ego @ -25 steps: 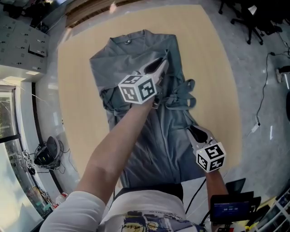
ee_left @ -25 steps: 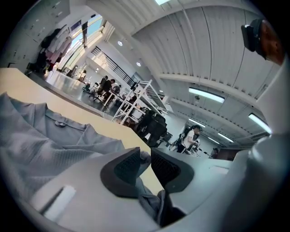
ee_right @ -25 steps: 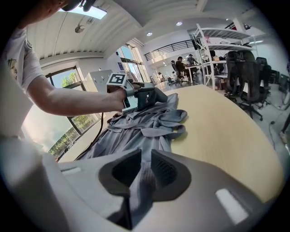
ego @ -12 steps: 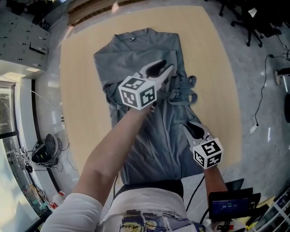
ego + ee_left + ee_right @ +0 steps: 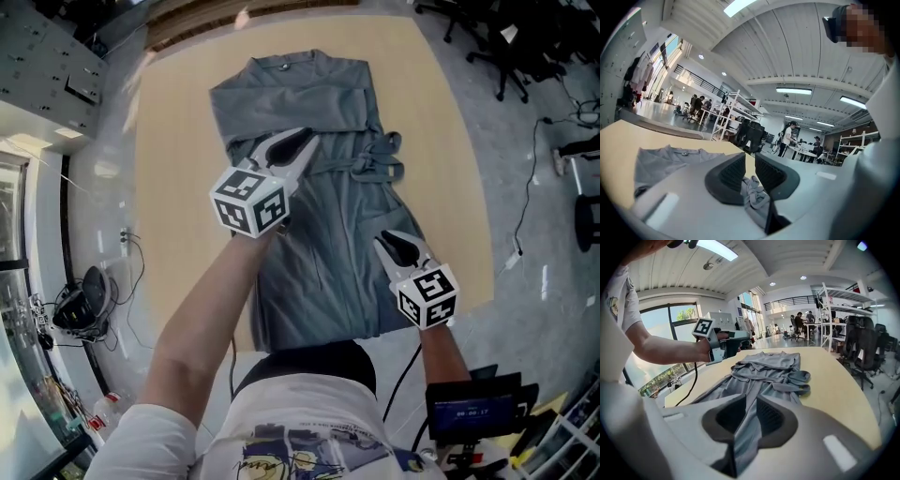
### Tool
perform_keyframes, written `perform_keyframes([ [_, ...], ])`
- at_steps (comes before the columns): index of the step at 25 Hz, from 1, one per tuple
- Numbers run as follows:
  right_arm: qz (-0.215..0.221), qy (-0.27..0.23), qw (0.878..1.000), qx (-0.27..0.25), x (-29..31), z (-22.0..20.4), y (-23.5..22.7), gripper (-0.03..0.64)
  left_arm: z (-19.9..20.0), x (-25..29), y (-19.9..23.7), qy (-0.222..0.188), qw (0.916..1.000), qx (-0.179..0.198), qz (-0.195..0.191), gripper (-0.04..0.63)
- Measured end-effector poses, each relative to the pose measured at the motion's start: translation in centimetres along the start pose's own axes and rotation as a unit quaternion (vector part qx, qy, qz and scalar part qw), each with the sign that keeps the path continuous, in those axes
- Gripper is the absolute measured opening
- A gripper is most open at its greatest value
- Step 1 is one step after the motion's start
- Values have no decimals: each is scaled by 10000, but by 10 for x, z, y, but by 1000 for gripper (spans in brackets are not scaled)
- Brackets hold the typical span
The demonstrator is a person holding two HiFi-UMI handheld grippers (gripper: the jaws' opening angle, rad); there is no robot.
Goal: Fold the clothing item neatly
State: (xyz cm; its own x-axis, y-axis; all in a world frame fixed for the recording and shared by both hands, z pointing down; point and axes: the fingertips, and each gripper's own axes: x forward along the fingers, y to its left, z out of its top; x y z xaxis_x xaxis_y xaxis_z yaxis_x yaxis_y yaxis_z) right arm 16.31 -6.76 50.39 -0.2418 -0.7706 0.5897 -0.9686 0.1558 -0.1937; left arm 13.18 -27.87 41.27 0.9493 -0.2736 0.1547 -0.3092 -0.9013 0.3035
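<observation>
My left tongs [image 5: 302,142], just closed, and right tongs [image 5: 386,244] pinch the grey garment [image 5: 323,234]; I should lift both evenly.

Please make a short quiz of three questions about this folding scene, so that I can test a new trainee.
1. True or false: the grey garment lies on the floor.
2. Between the pads of the right gripper there is: A) a black cable, B) fabric of the garment, C) nothing.
3. Fill in: seen from the person, the collar is at the ___ end of the garment.

Key
1. False: it lies on the wooden table.
2. B.
3. Far.
</observation>
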Motion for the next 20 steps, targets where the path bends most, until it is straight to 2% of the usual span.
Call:
perform_keyframes([
  [8, -323, -119, 9993, -123, -61, -21, 47, 69, -17, -136, -49, -136, 9995, 266, 126, 46],
  [14, -390, 97, 9991, -103, -106, -60, 78, 92, -76, -231, -88, 115, 9997, 38, 208, 43],
  [20, -389, 336, 9987, -64, -137, -101, 83, 101, -137, -298, -135, 433, 9987, -139, 251, 55],
])
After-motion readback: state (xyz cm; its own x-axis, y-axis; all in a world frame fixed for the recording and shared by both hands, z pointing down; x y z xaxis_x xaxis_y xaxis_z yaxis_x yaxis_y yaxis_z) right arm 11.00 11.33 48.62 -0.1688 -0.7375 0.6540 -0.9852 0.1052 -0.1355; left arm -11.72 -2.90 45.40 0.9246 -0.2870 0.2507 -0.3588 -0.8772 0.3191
